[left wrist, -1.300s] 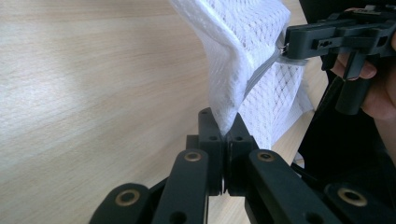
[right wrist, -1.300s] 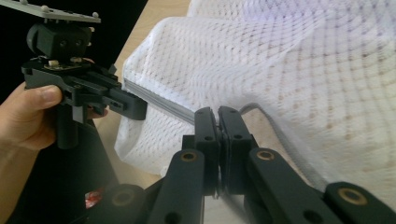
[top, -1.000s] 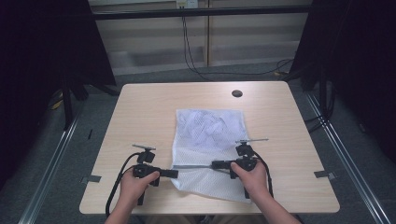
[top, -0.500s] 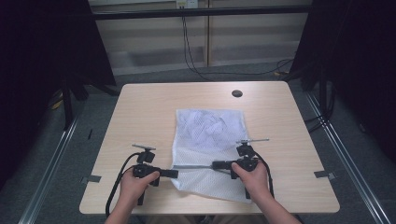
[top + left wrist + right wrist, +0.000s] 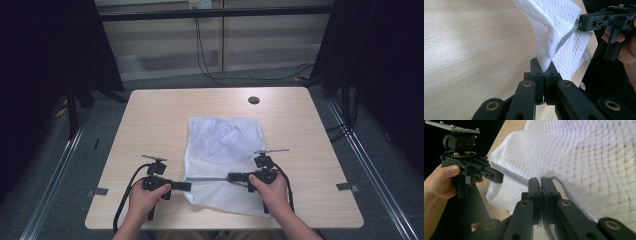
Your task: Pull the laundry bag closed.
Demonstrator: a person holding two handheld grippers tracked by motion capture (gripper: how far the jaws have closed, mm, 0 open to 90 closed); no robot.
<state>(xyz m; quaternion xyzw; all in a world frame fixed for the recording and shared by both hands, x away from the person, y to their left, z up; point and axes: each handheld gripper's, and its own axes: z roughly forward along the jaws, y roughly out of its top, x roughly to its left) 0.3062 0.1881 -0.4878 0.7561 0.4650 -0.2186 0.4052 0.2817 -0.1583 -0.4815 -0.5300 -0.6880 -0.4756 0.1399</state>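
A white mesh bag (image 5: 222,142) lies flat on the wooden table (image 5: 150,115), with a grey zip (image 5: 210,178) running across its near part. My left gripper (image 5: 187,186) is shut on the bag's left edge at the zip's end; in the left gripper view, its jaws (image 5: 544,65) pinch a fold of mesh (image 5: 554,22). My right gripper (image 5: 232,176) is shut on the zip farther right. In the right gripper view the shut jaws (image 5: 540,181) clamp the grey zip (image 5: 511,175), and the left gripper (image 5: 496,176) holds the bag's corner beyond.
A small dark round hole (image 5: 253,100) sits in the table near its far edge. Black cables (image 5: 202,45) hang behind the table. Dark curtains and metal floor rails (image 5: 65,160) flank both sides.
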